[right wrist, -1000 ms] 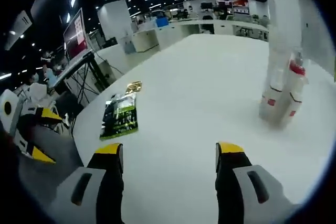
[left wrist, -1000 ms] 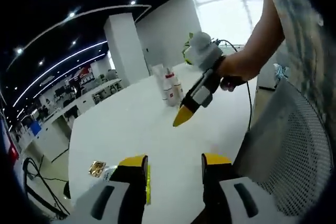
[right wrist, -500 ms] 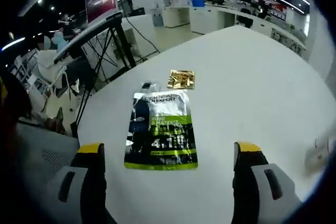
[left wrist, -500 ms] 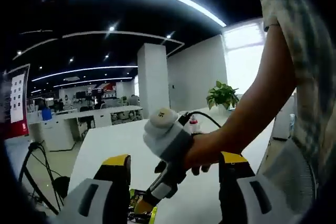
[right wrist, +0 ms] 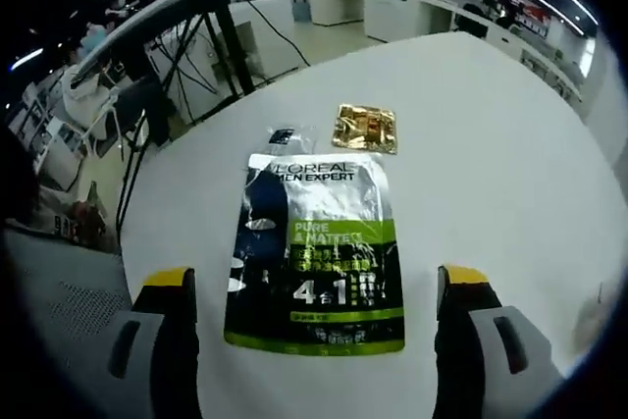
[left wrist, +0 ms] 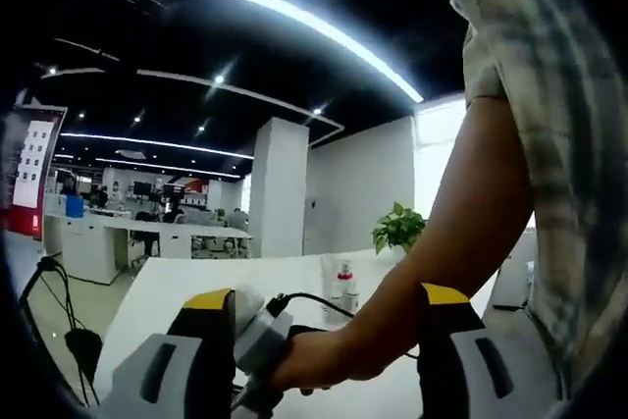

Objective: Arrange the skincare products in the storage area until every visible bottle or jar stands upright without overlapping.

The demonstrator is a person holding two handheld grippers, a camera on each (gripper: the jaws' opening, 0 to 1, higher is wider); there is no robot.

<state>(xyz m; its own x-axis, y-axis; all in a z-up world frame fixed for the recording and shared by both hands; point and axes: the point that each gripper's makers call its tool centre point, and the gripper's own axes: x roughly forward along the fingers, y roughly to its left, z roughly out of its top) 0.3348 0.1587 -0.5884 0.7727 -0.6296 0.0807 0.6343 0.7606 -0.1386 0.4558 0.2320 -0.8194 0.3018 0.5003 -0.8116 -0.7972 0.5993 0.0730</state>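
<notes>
On the round white table (right wrist: 491, 193), seen in the right gripper view, a flat black, silver and green skincare sachet (right wrist: 316, 252) is laid face up between the spread right tongs (right wrist: 314, 287), which grip nothing. A small gold foil packet (right wrist: 366, 129) lies just beyond the sachet's far edge, and a small clear wrapper (right wrist: 285, 136) is beside it. A black stand with cables (right wrist: 186, 46) and a grey mesh chair (right wrist: 59, 291) are placed past the table's left edge.

In the left gripper view the left tongs (left wrist: 319, 306) are held apart and empty. Between them, the person's bare forearm (left wrist: 442, 242) crosses the scene, with the hand (left wrist: 314, 360) wrapped around the other gripper's handle. Small white bottles with red caps (left wrist: 343, 287) stand upright far back on the table, well apart from the sachet. A potted green plant (left wrist: 397, 228) and a white pillar (left wrist: 278, 188) are behind them.

Compared with half a second earlier, the sachet appears larger and nearer the right tongs, and the left view has been raised towards the ceiling.

Bare tabletop is left to the right of the sachet; the table's curved edge runs close on its left.
</notes>
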